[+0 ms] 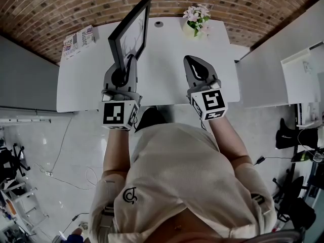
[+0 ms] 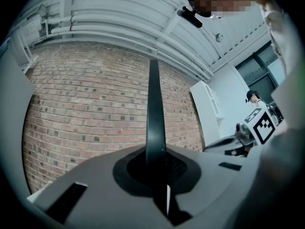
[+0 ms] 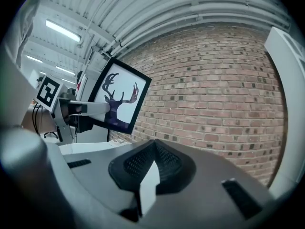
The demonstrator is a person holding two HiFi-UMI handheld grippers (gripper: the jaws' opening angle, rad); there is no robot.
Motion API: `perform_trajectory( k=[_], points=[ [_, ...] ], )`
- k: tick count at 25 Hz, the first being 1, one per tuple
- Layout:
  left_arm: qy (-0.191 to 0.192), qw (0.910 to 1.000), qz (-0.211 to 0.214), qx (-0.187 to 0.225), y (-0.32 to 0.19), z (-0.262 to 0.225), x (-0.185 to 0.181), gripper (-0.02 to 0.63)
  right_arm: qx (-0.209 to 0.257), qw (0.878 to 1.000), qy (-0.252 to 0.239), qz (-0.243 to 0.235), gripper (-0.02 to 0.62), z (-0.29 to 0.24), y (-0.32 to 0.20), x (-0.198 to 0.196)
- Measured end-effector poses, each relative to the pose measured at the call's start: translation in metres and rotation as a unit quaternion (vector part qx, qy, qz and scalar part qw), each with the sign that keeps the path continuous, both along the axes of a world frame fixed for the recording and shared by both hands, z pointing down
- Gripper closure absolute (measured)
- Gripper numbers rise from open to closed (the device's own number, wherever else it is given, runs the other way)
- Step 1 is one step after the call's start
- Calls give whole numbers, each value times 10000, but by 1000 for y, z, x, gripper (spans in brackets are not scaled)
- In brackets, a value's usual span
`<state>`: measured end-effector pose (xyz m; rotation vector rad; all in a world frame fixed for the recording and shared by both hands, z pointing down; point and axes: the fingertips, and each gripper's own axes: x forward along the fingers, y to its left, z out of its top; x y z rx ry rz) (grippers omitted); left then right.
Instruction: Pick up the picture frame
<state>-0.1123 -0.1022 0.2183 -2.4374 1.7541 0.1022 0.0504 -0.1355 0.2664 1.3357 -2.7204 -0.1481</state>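
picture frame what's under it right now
Bare white table shows below the picture frame, clamped edge-on in the left gripper. The patch directly beneath frame and gripper is hidden.

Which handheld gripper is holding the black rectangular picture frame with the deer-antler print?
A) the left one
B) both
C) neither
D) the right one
A: the left gripper has its jaws clamped on the black picture frame at its edge, while the right gripper is shut on nothing.
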Motion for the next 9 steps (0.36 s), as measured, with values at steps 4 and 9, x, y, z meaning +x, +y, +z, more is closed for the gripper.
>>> perform_trajectory(
  k=[4,9],
  points=[
    [-19,10000,54,-30,4,0,-2,583,30,10000,-36,-37,589,-5,4,-4],
    [21,10000,23,-83,5,2,-6,583,28,9999,-57,-79,589,-8,7,-9]
  ],
)
